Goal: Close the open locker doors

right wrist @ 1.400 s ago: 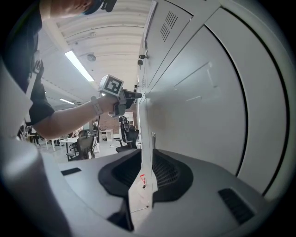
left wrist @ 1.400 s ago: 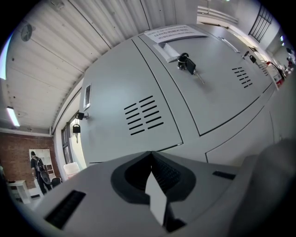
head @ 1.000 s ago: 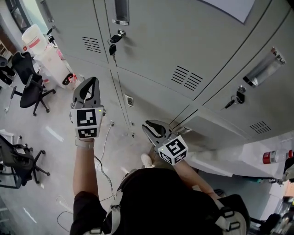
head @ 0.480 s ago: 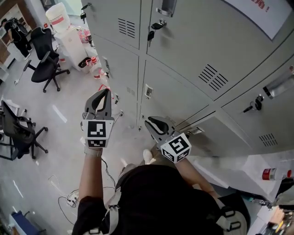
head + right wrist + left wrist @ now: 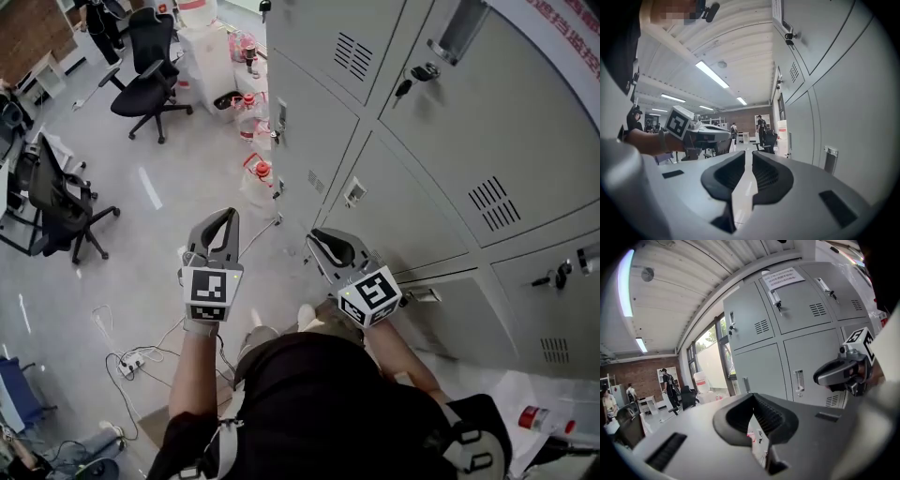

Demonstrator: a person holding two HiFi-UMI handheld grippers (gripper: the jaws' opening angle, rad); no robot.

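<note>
- I hold the left gripper [image 5: 229,216] over the grey floor [image 5: 131,272], well apart from the lockers [image 5: 422,178]. In the left gripper view its jaws meet at the tips and nothing is between them.
- The right gripper [image 5: 315,236] hangs just beside the bottom row of lockers and does not touch a door. Its jaws are closing, now practically together with only a thin slit, and they hold nothing.
- The locker doors stand at the right of the head view. Those that I see look flush with the frame. For the lowest door [image 5: 459,328] beside the right gripper, I cannot tell if it sits fully in.
- A key [image 5: 405,88] hangs in 1 upper lock.
- 2 black office chairs [image 5: 150,80] stand on the floor at the left, and a white cable [image 5: 155,342] lies near my feet.
</note>
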